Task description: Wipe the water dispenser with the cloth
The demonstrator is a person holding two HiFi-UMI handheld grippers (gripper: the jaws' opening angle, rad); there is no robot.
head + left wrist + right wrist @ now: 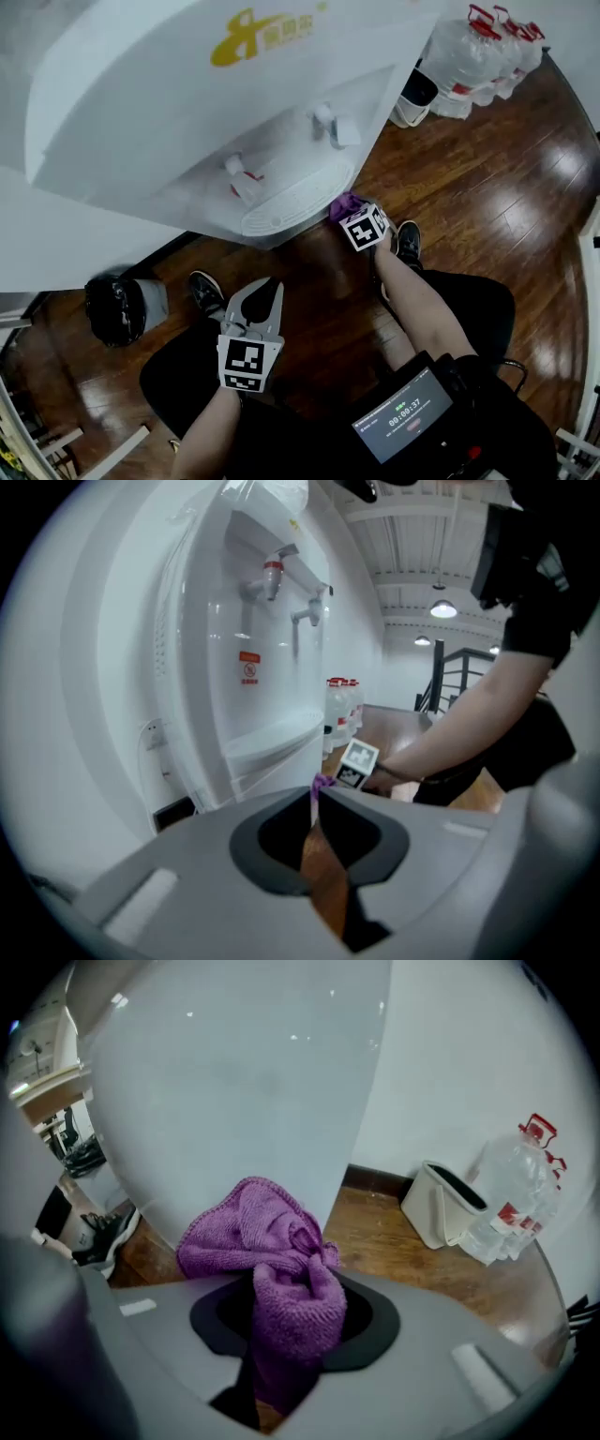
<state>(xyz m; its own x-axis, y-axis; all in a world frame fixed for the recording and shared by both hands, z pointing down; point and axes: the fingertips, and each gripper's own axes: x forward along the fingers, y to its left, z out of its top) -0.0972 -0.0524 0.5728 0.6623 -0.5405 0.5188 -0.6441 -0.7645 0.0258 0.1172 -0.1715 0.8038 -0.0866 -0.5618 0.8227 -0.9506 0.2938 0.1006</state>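
Glossy dark-brown wooden floorboards point(487, 187) run under a tall, smooth white plastic water dispenser point(187, 112) with a rounded front and a yellow logo. Two stubby taps point(333, 124) stick out of its recess above a curved, slotted drip tray point(295, 202).

The right gripper point(291, 1335), grey and matt with a marker cube, has its jaws pressed on a crumpled purple terry cloth point(272, 1269). The looped fabric fills the gap between them and bulges out beyond the tips in soft folds. That cloth sits low at the dispenser's front, just beside the right end of the drip tray; whether it touches the white shell cannot be told.

The left gripper point(314, 799) hangs well apart from the dispenser, over the floor near the person's knees. Its jaws are closed tip to tip with nothing between them.

Clear plastic water bottles with red handles point(487, 47) stand in a cluster by the wall. Next to them is a cream plastic bin point(445, 1204).
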